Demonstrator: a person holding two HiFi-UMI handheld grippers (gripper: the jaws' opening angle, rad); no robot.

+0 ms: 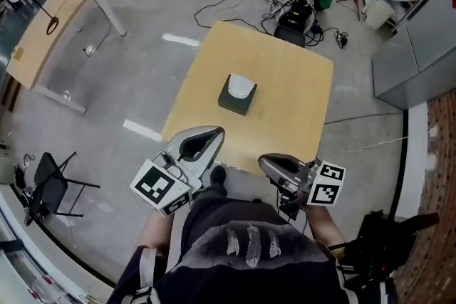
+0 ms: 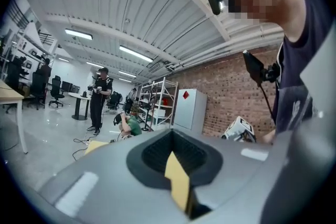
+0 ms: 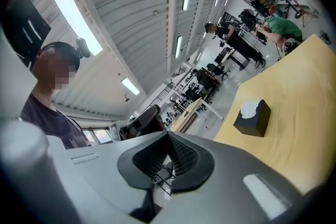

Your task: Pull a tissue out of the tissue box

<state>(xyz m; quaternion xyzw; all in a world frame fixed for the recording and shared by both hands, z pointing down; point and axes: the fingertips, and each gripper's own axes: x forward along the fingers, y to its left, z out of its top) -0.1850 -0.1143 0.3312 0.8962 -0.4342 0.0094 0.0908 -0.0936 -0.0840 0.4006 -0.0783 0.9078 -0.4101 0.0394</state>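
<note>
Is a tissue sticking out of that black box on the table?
Yes, out: a white tissue puffs up from the top opening of the black tissue box, which stands upright on the wooden table.

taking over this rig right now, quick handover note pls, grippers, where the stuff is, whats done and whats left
Left gripper: shut, empty, held at the near edge of the table.
Right gripper: shut, empty, also at the near edge, beside the left one.
Tissue box: dark, near the middle of the table, well ahead of both grippers and touched by neither.
Tissue: white, sticking up out of the box's top opening.
Done: nothing yet; the tissue is not pulled.
Left: probably open one gripper, reach to the box, pinch the tissue and draw it out, steadying the box with the other if it lifts.
</note>
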